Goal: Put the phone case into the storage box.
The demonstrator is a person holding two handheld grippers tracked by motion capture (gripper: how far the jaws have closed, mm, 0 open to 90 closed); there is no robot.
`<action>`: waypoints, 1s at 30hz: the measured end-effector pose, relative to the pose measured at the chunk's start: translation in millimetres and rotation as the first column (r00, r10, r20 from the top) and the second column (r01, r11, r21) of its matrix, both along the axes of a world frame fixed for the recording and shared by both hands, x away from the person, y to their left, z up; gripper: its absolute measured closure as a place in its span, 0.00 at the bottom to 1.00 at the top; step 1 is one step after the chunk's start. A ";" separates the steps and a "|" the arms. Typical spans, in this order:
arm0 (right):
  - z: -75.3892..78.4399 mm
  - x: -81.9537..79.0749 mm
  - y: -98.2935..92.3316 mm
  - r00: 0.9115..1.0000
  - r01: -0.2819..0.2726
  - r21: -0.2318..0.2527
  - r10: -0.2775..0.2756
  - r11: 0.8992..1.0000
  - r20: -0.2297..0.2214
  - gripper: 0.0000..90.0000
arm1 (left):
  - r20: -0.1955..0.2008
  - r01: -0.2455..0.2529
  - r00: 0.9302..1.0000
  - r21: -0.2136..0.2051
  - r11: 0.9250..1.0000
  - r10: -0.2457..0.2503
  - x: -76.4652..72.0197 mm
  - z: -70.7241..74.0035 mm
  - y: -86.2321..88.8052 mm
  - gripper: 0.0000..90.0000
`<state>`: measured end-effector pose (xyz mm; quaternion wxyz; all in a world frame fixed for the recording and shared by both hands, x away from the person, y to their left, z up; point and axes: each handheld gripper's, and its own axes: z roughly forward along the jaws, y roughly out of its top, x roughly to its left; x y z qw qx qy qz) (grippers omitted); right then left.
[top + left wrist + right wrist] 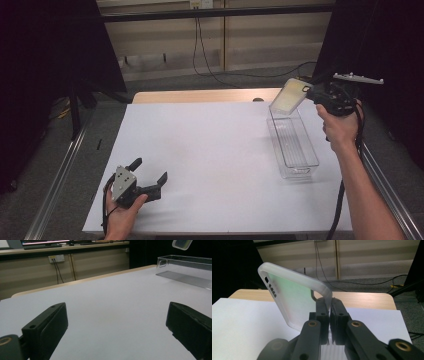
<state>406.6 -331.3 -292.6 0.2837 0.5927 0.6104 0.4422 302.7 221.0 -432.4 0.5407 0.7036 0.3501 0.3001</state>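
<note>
Right gripper (329,315) view shows jaws clamped on the case (294,300) edge; high view shows the bin (294,145) below. Left gripper (150,175) jaws apart, resting on the white bench (200,160).

One phone case (288,96), one clear bin (293,142), two tools.

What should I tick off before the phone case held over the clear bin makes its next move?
1. Right gripper shut on phone case edge: ok.
2. Case raised above the clear bin, not touching it: ok.
3. Bin interior free of other items: ok.
4. Bin upright on the table: ok.
5. Left gripper open, holding nothing, resting away from the bin: ok.
6. Grip firm enough to prevent slipping: cannot tell.
</note>
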 end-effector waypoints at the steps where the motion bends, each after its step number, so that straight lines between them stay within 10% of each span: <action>1: 0.0 0.9 -0.5 1.000 0.003 -0.004 -0.003 1.000 0.000 0.96 | -0.004 0.007 1.000 0.001 1.000 -0.007 0.2 0.0 0.3 0.04; 30: -20.6 24.9 -8.9 0.999 0.004 -0.089 -0.007 0.996 -0.034 0.96 | -0.035 0.030 0.999 -0.028 0.999 -0.031 0.0 -0.2 0.1 0.04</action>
